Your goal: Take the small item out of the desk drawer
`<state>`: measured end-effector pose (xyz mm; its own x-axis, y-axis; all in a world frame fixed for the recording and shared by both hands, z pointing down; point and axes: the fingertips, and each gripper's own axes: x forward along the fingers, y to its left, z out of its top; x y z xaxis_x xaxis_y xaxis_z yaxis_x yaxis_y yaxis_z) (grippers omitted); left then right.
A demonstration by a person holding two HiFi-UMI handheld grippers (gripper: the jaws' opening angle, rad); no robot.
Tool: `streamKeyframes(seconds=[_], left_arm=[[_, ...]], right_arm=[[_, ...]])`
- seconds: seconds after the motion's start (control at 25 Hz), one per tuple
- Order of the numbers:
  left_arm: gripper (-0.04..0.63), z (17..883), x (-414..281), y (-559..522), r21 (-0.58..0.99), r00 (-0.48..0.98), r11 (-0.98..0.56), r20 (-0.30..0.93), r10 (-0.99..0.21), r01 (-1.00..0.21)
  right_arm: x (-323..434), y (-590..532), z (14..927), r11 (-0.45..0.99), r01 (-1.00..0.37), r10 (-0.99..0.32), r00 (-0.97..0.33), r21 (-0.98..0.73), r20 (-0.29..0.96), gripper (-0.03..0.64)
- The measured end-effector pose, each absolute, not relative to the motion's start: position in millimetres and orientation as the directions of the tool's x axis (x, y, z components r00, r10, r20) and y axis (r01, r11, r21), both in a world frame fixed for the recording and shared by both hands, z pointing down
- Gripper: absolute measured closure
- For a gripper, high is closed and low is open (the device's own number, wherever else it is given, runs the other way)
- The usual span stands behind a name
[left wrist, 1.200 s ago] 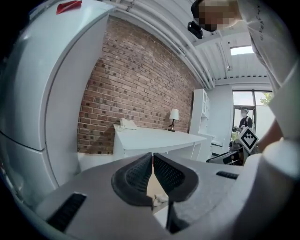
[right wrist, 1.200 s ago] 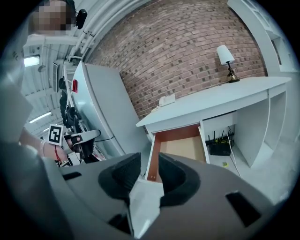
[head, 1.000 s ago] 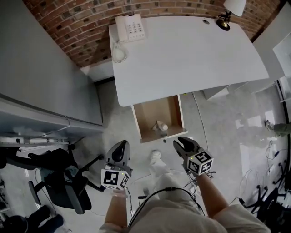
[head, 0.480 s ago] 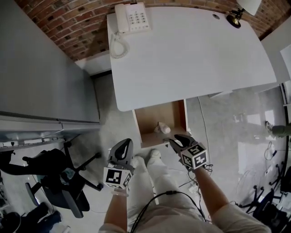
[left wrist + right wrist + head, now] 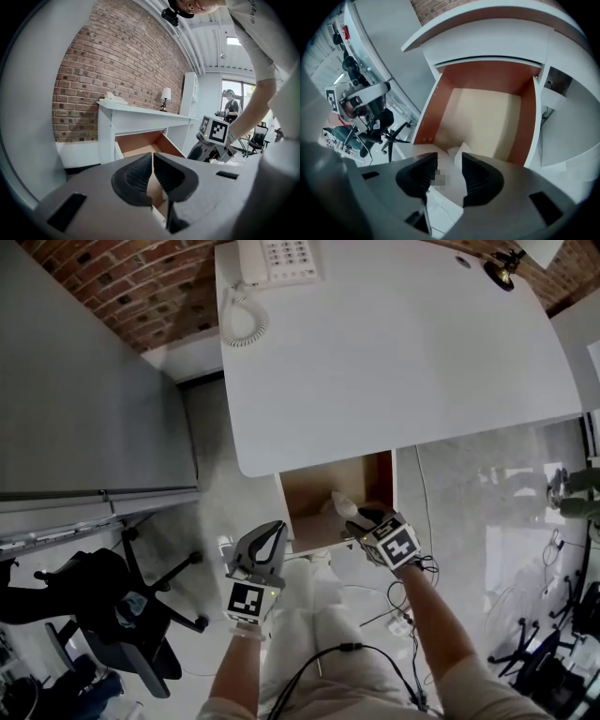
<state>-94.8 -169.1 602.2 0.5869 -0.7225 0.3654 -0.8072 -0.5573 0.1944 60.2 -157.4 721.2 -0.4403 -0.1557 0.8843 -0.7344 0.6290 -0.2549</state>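
Observation:
The wooden drawer [image 5: 309, 498] stands pulled out from under the white desk [image 5: 394, 352]. A small whitish item [image 5: 339, 501] lies near its front right. My right gripper [image 5: 362, 519] points steeply down into the drawer, right over the item. In the right gripper view the item [image 5: 459, 151] shows in the gap between the jaws of my right gripper [image 5: 449, 171]. Those jaws have just been opening, and the pads do not press on it. My left gripper [image 5: 272, 532] hangs at the drawer's front left corner, shut and empty [image 5: 153, 171]. It looks toward the drawer [image 5: 140, 143].
A white telephone [image 5: 281, 254] and a lamp [image 5: 506, 268] sit at the desk's far edge. A black office chair [image 5: 122, 615] and a grey cabinet [image 5: 84, 381] stand at the left. Cables [image 5: 403, 615] lie on the floor. Another person [image 5: 229, 105] stands far off.
Both grippers have moved down and toward the drawer. The right gripper has tipped steeply down over the drawer's front edge onto the item, with its jaws wider apart.

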Motion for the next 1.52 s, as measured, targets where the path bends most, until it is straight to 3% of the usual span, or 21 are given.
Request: streamKeyframes(seconds=[0.64,1.52], left_arm=[[0.58,652.5,-90.2,-177.4,0.206,0.609,-0.575,0.345,-0.715,-0.792],[0.58,669.2,-89.5,-185.5,0.201,0.607,-0.573,0.302,-0.735,-0.794]], right_arm=[[58.1,-171.8,790.7,0.667,-0.698,0.032,-0.323,-0.261,0.946,0.39],[71.2,-162.6,833.7,0.562,-0.754,0.235,-0.247,-0.339,0.94,0.336]])
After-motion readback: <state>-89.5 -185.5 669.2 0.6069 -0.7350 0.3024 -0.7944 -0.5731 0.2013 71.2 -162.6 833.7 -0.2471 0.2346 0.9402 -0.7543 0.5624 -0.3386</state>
